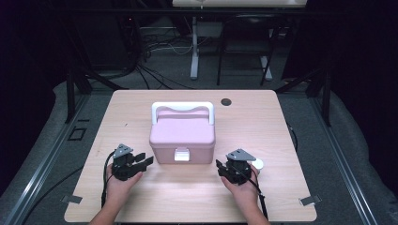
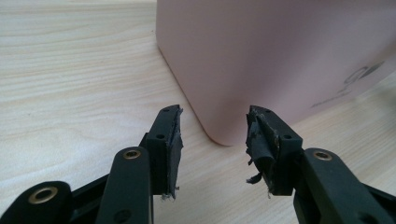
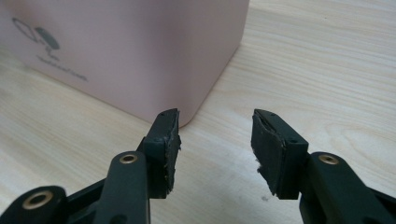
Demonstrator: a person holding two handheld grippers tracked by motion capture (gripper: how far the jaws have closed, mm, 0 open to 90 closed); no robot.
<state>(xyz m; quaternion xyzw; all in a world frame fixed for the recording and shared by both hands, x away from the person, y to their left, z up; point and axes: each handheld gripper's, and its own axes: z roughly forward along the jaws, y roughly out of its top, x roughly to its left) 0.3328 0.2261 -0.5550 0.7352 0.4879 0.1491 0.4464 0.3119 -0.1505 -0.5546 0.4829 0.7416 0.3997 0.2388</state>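
A pink lidded box (image 1: pixel 182 136) with a white handle (image 1: pixel 183 107) and a white front latch (image 1: pixel 181 154) stands in the middle of the wooden table (image 1: pixel 187 192). My left gripper (image 1: pixel 146 159) rests near the box's front left corner, jaws open and empty. In the left gripper view, the left gripper (image 2: pixel 215 122) points at a rounded corner of the box (image 2: pixel 280 56), apart from it. My right gripper (image 1: pixel 219 165) sits by the front right corner, open as well. In the right gripper view, the right gripper (image 3: pixel 215 122) has bare table (image 3: pixel 327 70) between its jaws, with the box (image 3: pixel 130 51) to the left.
A small white round object (image 1: pixel 257 163) lies on the table just right of my right hand. A dark round hole (image 1: pixel 226 101) sits near the table's far edge. Metal clips (image 1: pixel 309 200) hold the front corners. Cables and furniture legs stand on the floor beyond.
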